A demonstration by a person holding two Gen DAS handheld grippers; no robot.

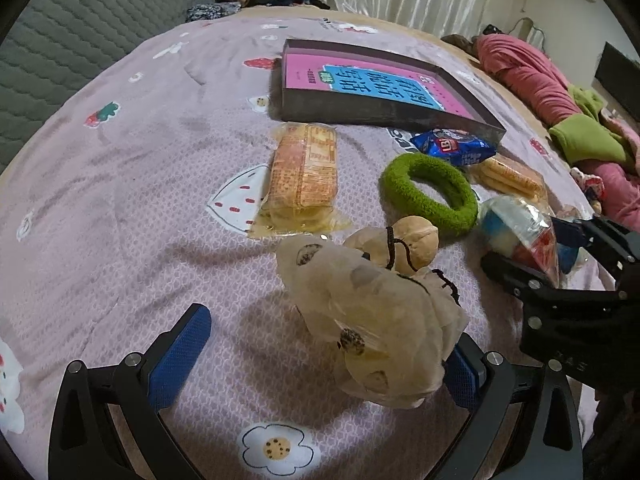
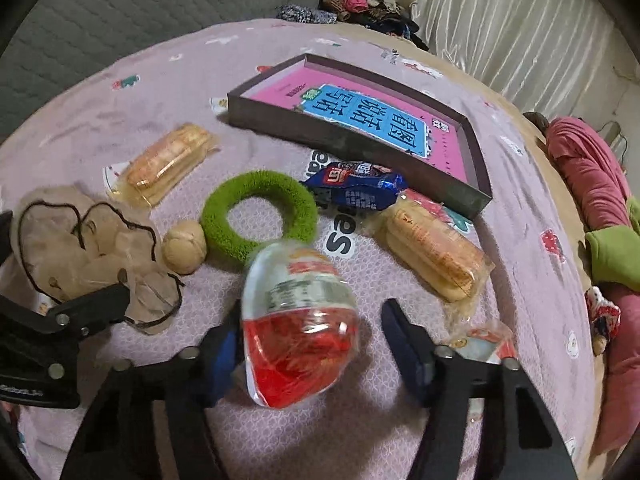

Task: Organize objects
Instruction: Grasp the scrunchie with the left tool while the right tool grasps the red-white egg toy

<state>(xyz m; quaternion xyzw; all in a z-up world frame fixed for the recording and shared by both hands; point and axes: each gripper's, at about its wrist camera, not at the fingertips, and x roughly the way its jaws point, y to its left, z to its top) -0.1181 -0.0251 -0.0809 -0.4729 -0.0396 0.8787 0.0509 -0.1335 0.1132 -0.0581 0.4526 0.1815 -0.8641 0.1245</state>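
Right, the left wrist view looks down on the drawstring pouch (image 1: pixel 372 320), a crumpled beige bag lying on the lilac bedspread (image 1: pixel 120 200). It sits inside the left gripper (image 1: pixel 328 328), against the right-hand blue pad (image 1: pixel 460 372), while the other pad stands well clear. Those jaws are spread wide, gripping nothing.

Over on that view's right edge, the right gripper (image 1: pixel 524 242) shows from the side, with a clear egg-shaped packet (image 1: pixel 520 232) between its fingers.

The right wrist view gives what the other cannot. The packet (image 2: pixel 300 320), red below and white above, sits blurred between the half-closed jaws of the right gripper (image 2: pixel 308 316). It meets the left pad (image 2: pixel 224 356), with a strip of bedspread showing before the right finger. Whether it is truly clamped, I cannot tell.

A small wrapped sweet (image 2: pixel 484 340) peeks out beside that finger, seen only here.

Beyond lie the green fuzzy ring (image 2: pixel 260 182), a blue snack bag (image 2: pixel 360 190), two biscuit packs (image 2: pixel 168 164) (image 2: pixel 436 256), a beige ball (image 2: pixel 185 246) and the dark shallow box (image 2: pixel 340 136), holding a pink book.
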